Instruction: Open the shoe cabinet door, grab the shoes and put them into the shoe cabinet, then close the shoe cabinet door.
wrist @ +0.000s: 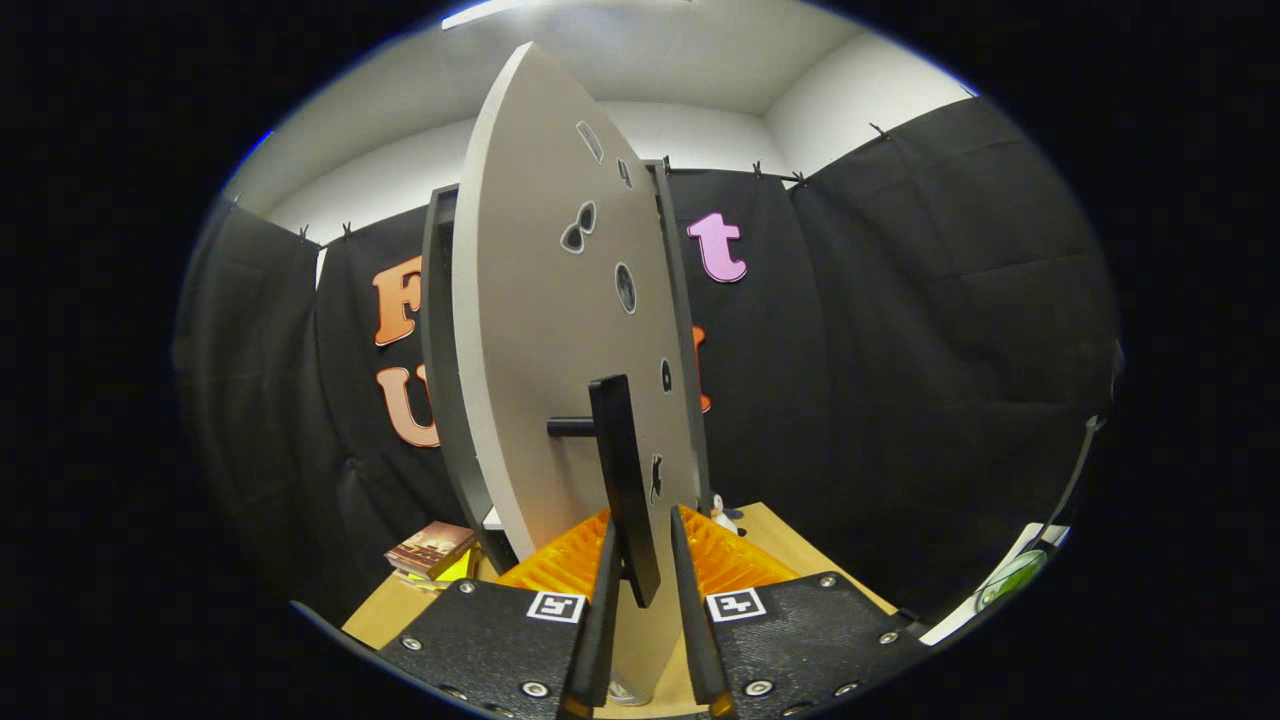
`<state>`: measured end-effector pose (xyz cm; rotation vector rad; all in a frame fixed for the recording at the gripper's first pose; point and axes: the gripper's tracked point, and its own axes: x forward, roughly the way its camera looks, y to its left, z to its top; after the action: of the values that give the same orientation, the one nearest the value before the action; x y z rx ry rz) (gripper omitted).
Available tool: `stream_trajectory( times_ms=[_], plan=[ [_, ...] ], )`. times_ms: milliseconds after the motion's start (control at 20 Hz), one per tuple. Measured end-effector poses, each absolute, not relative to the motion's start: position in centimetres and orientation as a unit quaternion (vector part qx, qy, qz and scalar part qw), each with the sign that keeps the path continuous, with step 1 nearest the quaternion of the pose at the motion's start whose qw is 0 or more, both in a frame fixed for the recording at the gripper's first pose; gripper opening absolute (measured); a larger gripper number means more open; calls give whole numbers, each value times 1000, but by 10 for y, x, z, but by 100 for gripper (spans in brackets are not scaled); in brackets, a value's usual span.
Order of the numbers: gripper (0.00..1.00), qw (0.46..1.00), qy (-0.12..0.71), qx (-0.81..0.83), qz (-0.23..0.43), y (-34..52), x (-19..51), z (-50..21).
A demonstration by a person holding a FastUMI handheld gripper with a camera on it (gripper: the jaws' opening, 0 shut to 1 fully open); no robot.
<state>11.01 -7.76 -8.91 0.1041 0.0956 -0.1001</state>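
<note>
The grey shoe cabinet door (pixel 540 300) stands swung out toward me, seen almost edge-on, with small cut-out shapes on its face. Behind it is the dark cabinet frame (pixel 436 350). A black bar handle (pixel 625 470) sticks out from the door on a short post. My gripper (pixel 640 535) has its two fingers close on either side of the handle's lower end, pressing on it.
A wooden tabletop (pixel 380 610) carries the cabinet. A small stack of books (pixel 430 550) lies left of the cabinet's foot. A little white figure (pixel 722 512) stands just right of the door's bottom. A white and green object (pixel 1010 580) sits far right.
</note>
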Motion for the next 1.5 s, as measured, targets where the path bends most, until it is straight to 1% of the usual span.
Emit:
stream_trajectory(
  times_ms=[200, 450, 500, 600, 900, 1200, 1500],
  plan=[
    [30, 995, 44, 55, -67, -89, 112, -89],
    [30, 994, 33, 62, -87, -137, 105, -87],
    [29, 994, 29, 61, -89, -141, 107, -87],
    [24, 994, 26, 60, -87, -151, 108, -88],
    [25, 996, 33, 38, -72, -163, 108, -91],
    [26, 995, 31, 26, -90, -186, 100, -91],
    [26, 993, 11, 21, -116, -205, 81, -75]
  ],
)
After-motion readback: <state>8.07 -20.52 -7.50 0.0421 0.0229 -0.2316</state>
